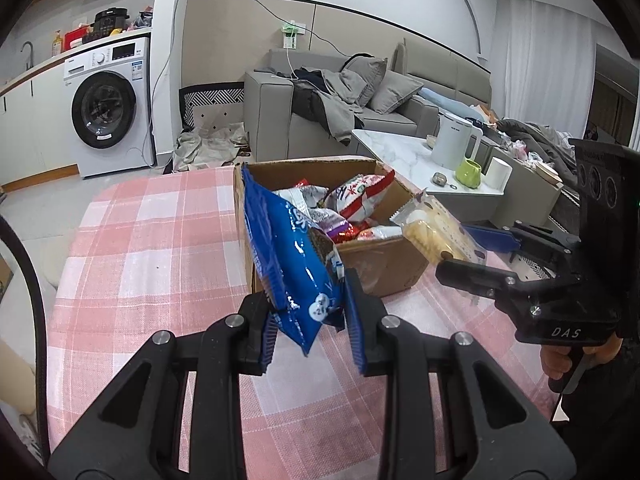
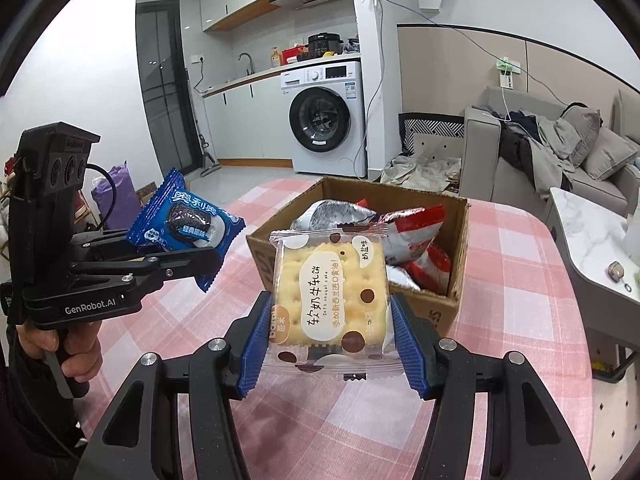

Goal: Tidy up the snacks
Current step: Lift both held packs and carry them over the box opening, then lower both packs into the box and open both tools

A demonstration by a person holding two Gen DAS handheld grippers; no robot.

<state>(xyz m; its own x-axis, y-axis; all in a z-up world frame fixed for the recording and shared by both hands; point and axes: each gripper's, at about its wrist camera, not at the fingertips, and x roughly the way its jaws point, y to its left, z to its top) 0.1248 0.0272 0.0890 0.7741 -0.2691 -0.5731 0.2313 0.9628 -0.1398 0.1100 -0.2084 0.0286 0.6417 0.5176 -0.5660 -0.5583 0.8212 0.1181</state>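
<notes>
My left gripper (image 1: 310, 316) is shut on a blue cookie packet (image 1: 288, 248), held edge-on above the pink checked tablecloth (image 1: 160, 248). In the right wrist view the same blue packet (image 2: 186, 220) hangs at the left in the left gripper (image 2: 208, 268). My right gripper (image 2: 328, 334) is shut on a clear cracker packet (image 2: 330, 296), gripped by its two sides and held upright. That cracker packet (image 1: 436, 228) shows at the right of the left wrist view. An open cardboard box (image 1: 384, 264) (image 2: 436, 308) with several snack bags stands just beyond both packets.
A marble coffee table (image 1: 404, 152) with a white kettle (image 1: 454, 142) and green cup (image 1: 469, 172) stands right of the box. A grey sofa (image 1: 320, 112) and washing machine (image 2: 328, 120) are behind. A hand (image 2: 76, 344) holds the left gripper's handle.
</notes>
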